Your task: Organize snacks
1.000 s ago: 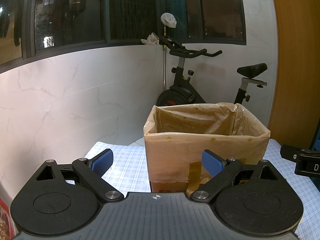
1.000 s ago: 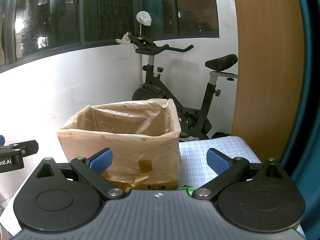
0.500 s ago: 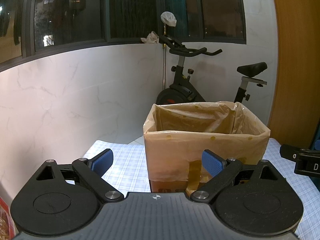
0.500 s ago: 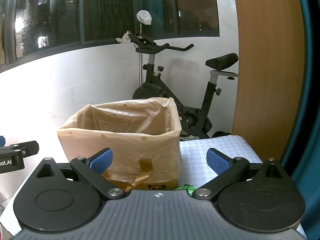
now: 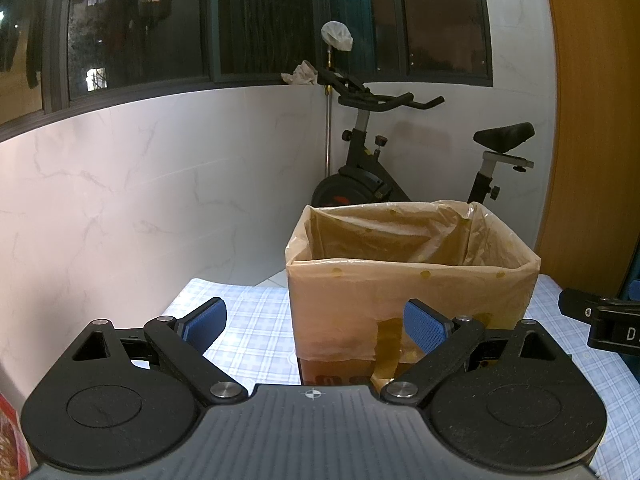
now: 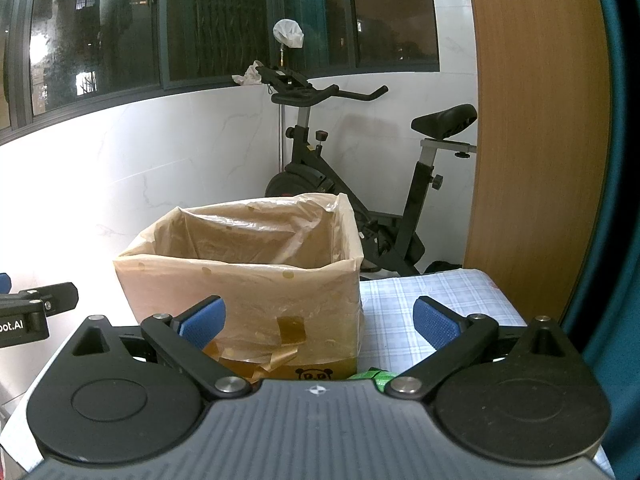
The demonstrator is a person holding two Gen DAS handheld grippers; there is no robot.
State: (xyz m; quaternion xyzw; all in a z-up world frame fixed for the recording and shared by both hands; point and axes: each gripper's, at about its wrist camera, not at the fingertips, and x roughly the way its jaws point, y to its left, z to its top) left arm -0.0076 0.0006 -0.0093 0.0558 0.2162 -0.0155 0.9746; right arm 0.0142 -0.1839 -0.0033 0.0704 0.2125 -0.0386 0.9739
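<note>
One cardboard box (image 5: 412,292) lined with a thin tan plastic bag stands on the checked tabletop (image 5: 248,320), straight ahead of both grippers. The left gripper (image 5: 316,322) has its blue fingers (image 5: 206,318) spread wide with nothing between them; the right gripper (image 6: 320,322) is the same, its fingers (image 6: 204,320) splayed and empty.

The snacks themselves are nearly hidden. Only two hints show: a green packet edge (image 6: 374,376) peeking out just below the box in the right wrist view, and a red printed wrapper (image 5: 8,440) at the far left edge of the left wrist view (what kind of snack either one is cannot be told). So the count stands at one box, two grippers, and two partly visible packets.

Such packets are probably light, crinkly and slippery, and would crush if squeezed hard; pinching a sealed edge or corner looks safest. The liner is flimsy and would snag easily, so drops should go well inside the rim. An exercise bike (image 6: 360,184) stands behind the tabletop
</note>
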